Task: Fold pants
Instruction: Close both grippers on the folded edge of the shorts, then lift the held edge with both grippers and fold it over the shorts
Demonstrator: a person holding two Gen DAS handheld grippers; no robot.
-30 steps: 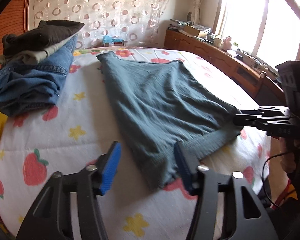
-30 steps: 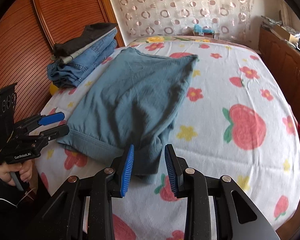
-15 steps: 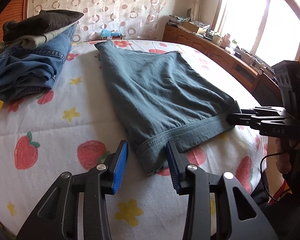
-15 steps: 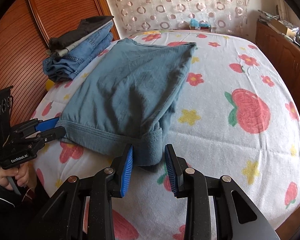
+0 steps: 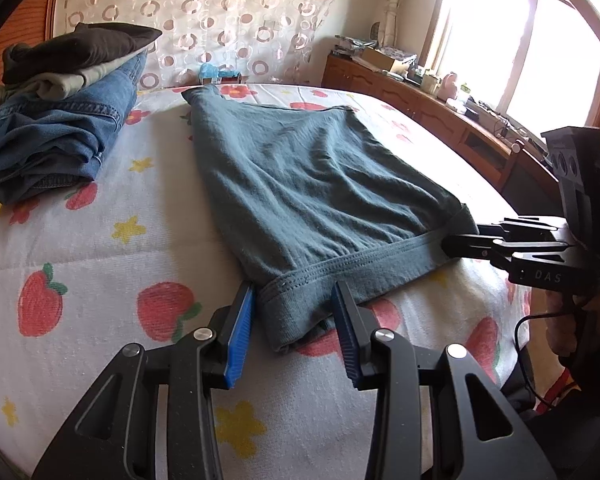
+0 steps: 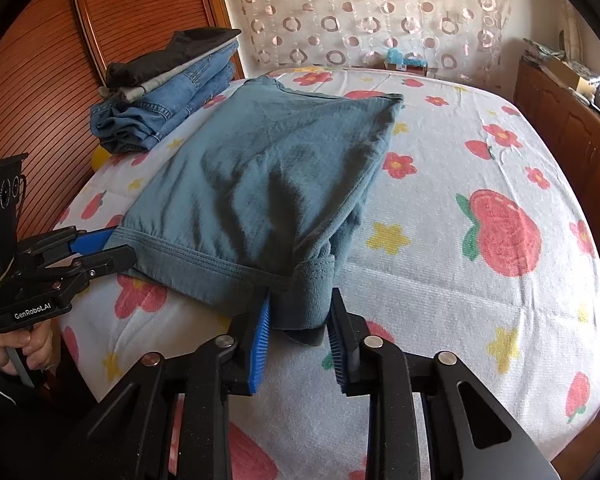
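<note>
Two corners of the waistband are bracketed at once: the teal pants lie folded flat on the bed, waistband toward the near edge, legs running away toward the curtained wall. In the left wrist view, the left gripper has its blue-padded fingers apart on either side of the near waistband corner, cloth between them but the pads not pressed together. In the right wrist view, the right gripper stands the same way at the other corner, jaws apart with the bunched band hanging between them; whether either pad touches the fabric is hard to tell.

Each gripper also shows side-on in the other's camera. The right gripper reaches the far end of the waistband, its tips hidden by the cloth edge, and the left gripper shows one blue finger and one black finger at the band, its tips partly hidden by the cloth. The hand holding the left gripper is partly cut off at the frame's edge.

Under the right fold, the lower layers of the pants are crumpled and mostly hidden. A stack of folded clothes, jeans at the bottom with darker pieces on top, sits at the bed's left side, apart from the pants. The wooden cabinet under the window is cluttered with small items too blurred to identify.
</note>
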